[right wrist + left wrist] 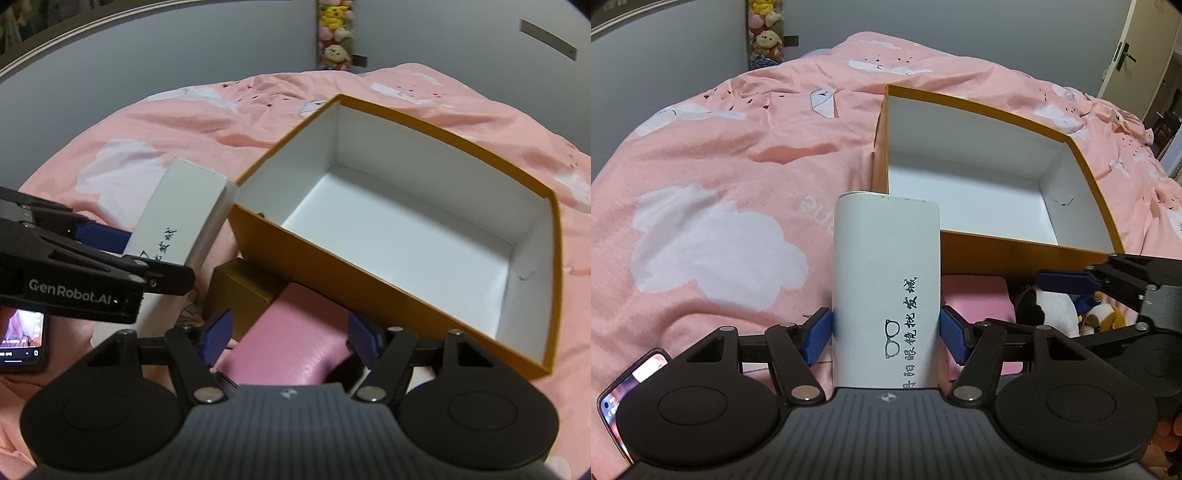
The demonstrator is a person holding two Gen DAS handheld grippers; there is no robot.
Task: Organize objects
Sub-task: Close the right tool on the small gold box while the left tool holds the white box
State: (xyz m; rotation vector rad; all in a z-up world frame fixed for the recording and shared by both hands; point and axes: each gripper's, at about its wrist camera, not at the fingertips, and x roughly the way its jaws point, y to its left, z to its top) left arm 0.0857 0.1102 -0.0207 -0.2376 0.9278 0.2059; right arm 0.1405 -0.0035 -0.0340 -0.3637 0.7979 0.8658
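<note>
Pink bedding carries the empty orange box. Left gripper pinches the white glasses case just beside it; right gripper straddles the pink case, contact unclear. Better lift over the rim before letting go.

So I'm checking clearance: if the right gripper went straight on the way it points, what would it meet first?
Probably the pink leather-look case, already lying between the right gripper; beyond it stands the orange cardboard box.

White glasses case raised, tilted beside the open orange box.
</note>
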